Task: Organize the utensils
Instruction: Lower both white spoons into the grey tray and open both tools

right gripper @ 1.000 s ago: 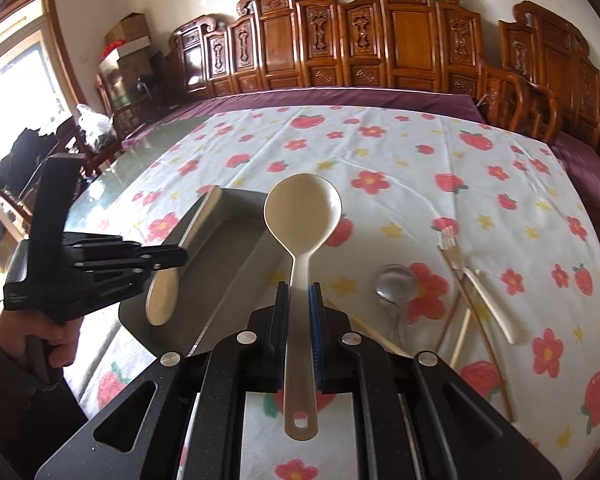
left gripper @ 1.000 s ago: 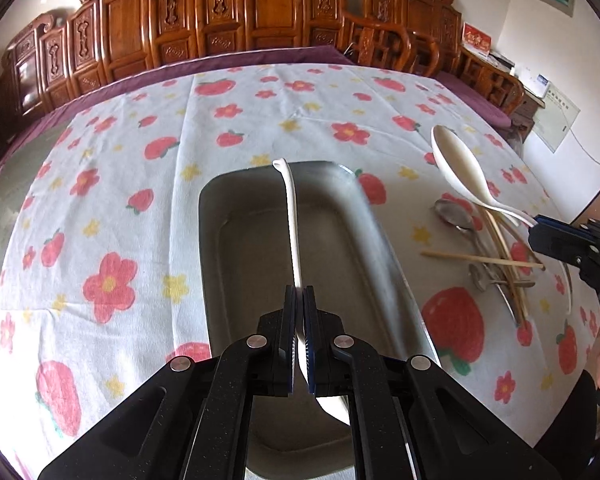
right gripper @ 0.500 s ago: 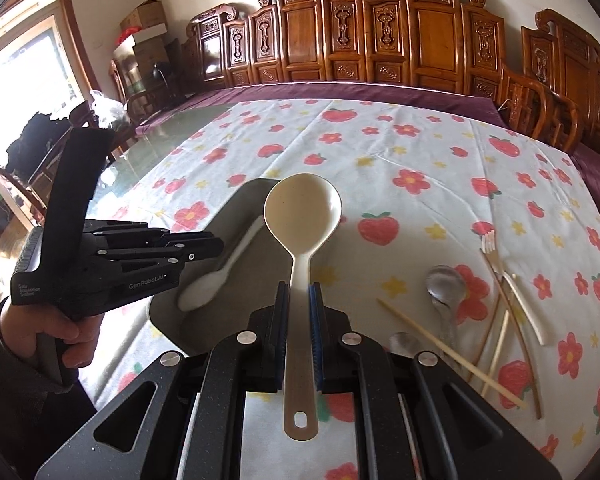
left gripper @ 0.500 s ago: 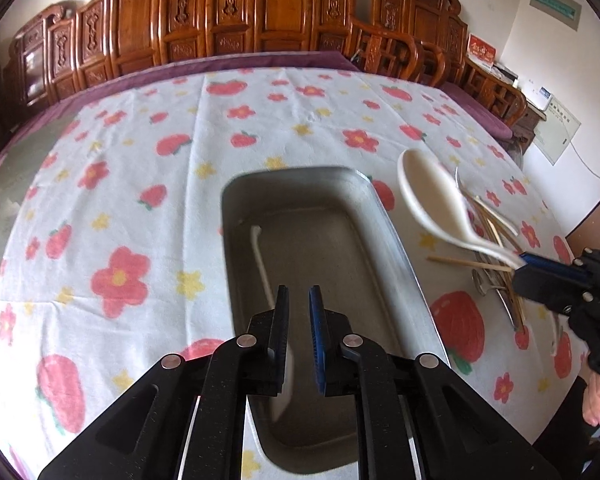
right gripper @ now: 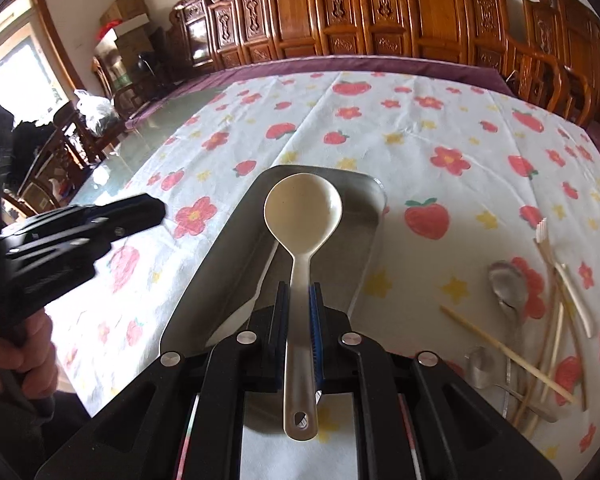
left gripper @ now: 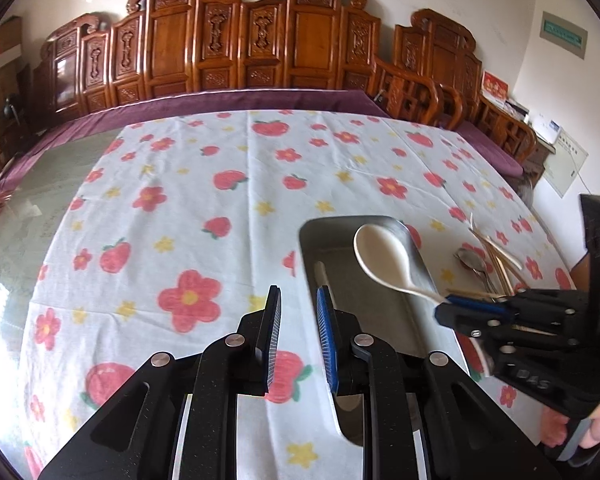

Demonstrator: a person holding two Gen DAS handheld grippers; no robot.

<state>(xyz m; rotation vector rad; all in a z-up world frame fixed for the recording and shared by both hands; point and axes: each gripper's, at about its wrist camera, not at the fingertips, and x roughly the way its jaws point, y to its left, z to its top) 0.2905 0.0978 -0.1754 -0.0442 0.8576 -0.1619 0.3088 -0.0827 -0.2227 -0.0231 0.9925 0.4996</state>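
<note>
A steel tray (left gripper: 384,320) lies on the flowered cloth, and a small white spoon (left gripper: 320,270) rests along its left side. My left gripper (left gripper: 298,294) hovers over the cloth at the tray's near left edge. Its jaws are opening and nothing is between them. My right gripper (right gripper: 298,292) is shut on the handle of a cream ladle (right gripper: 302,212), whose bowl hangs over the far half of the tray (right gripper: 366,240). The white spoon (right gripper: 240,312) shows partly under the ladle. From the left wrist view the ladle (left gripper: 384,256) juts out of the right gripper (left gripper: 454,308).
Right of the tray lie two metal spoons (right gripper: 506,280), wooden chopsticks (right gripper: 500,346) and a white fork (right gripper: 556,264) in a loose heap. Carved wooden chairs line the table's far side. A hand (right gripper: 16,356) holds the left gripper (right gripper: 158,210) beside the tray.
The left gripper let go of the white spoon, which now lies in the tray, then opened and drew back to the left. The right gripper carried the ladle left until it hung over the tray.
</note>
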